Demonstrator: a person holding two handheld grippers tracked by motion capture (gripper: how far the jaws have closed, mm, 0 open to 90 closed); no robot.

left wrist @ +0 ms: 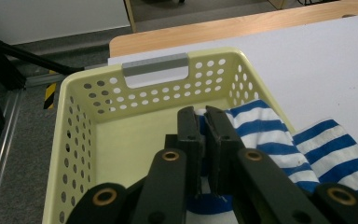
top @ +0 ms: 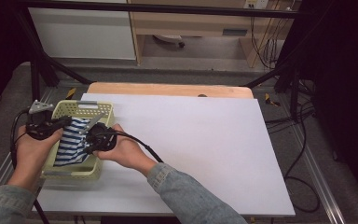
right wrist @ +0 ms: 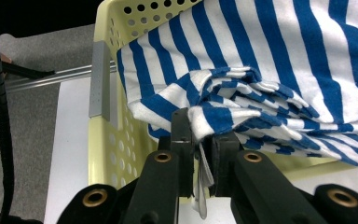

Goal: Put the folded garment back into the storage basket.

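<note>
A pale yellow perforated basket [top: 86, 107] stands at the left of the white tabletop [top: 196, 140]. A blue-and-white striped cloth [top: 71, 142] lies bunched inside it. My left gripper [top: 68, 122] reaches in from the basket's left side, and in the left gripper view this gripper [left wrist: 204, 116] is shut on an edge of the striped cloth [left wrist: 265, 135], above the basket's floor [left wrist: 135, 140]. My right gripper [top: 86, 140] comes in from the right. In the right gripper view the right gripper [right wrist: 200, 137] is shut on a crumpled fold of the cloth [right wrist: 242, 60], with a small white tag hanging between the jaws.
The basket's grey handle strip [left wrist: 154, 64] faces the far wooden table edge [top: 168, 88]. A black cable [top: 144, 147] trails from my right gripper over the sleeve. Black frame poles [top: 37, 70] and floor cables [top: 303, 140] surround the table.
</note>
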